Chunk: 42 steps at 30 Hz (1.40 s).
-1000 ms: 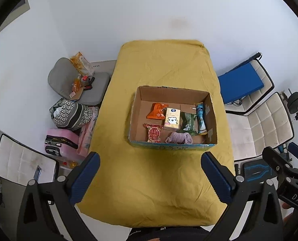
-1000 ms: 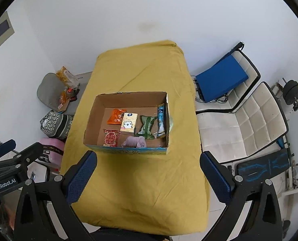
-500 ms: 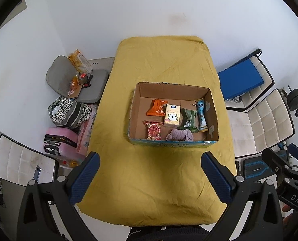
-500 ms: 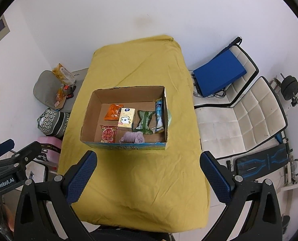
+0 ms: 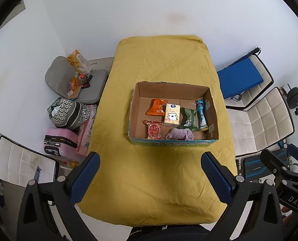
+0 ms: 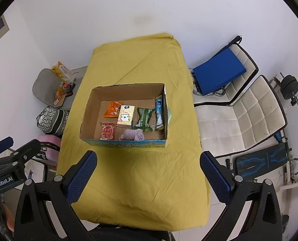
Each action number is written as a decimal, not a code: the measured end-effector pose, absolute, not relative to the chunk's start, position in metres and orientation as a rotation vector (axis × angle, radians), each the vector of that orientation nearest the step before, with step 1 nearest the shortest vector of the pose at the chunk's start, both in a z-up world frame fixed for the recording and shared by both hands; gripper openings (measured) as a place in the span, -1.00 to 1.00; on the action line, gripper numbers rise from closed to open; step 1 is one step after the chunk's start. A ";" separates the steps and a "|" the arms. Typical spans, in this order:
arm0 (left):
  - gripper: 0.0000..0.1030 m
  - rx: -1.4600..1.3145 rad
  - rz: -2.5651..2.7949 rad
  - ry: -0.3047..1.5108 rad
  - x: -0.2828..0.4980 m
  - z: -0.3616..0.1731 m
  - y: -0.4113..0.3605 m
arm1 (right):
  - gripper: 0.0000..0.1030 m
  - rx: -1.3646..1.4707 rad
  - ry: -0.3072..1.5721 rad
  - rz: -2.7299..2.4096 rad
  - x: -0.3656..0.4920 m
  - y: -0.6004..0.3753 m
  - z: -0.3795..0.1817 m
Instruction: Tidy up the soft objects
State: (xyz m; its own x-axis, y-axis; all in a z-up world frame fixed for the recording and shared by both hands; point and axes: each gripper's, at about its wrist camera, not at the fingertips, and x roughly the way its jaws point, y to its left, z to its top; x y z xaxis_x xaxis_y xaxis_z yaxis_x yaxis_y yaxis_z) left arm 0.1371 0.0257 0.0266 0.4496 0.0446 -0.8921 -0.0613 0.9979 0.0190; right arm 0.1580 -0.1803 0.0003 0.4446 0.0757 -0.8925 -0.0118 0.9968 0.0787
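Observation:
An open cardboard box (image 5: 212,108) (image 6: 88,110) stands on a table under a yellow cloth (image 5: 159,176) (image 6: 149,172). Inside lie an orange packet (image 5: 156,110) (image 6: 113,109), a cream tissue pack with a bear (image 5: 172,117) (image 6: 125,117), a green packet (image 5: 188,118) (image 6: 143,119), a blue tube pack (image 5: 201,114) (image 6: 159,113), a red packet (image 5: 154,130) (image 6: 107,131) and a lilac cloth (image 5: 180,134) (image 6: 131,134). My left gripper (image 5: 149,177) and right gripper (image 6: 149,176) are open and empty, high above the near end of the table.
Left of the table are a grey seat with bottles (image 5: 72,80), a patterned bag (image 5: 68,114) and a pink case (image 5: 58,140). Right are a blue cushion (image 5: 239,78), white padded chairs (image 6: 239,118) and a weight bench (image 6: 259,160).
Both grippers have risen and drawn back, so the table and box look smaller and lower in view. Nothing in the box has moved.

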 end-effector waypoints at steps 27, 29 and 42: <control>1.00 -0.024 0.066 1.116 0.139 0.023 0.024 | 1.00 0.021 1.106 0.039 0.159 -0.182 0.001; 1.00 -0.024 0.065 1.117 0.139 0.023 0.024 | 1.00 0.020 1.109 0.043 0.159 -0.181 0.001; 1.00 -0.036 0.070 1.122 0.140 0.020 0.026 | 1.00 0.009 1.102 0.040 0.158 -0.181 0.000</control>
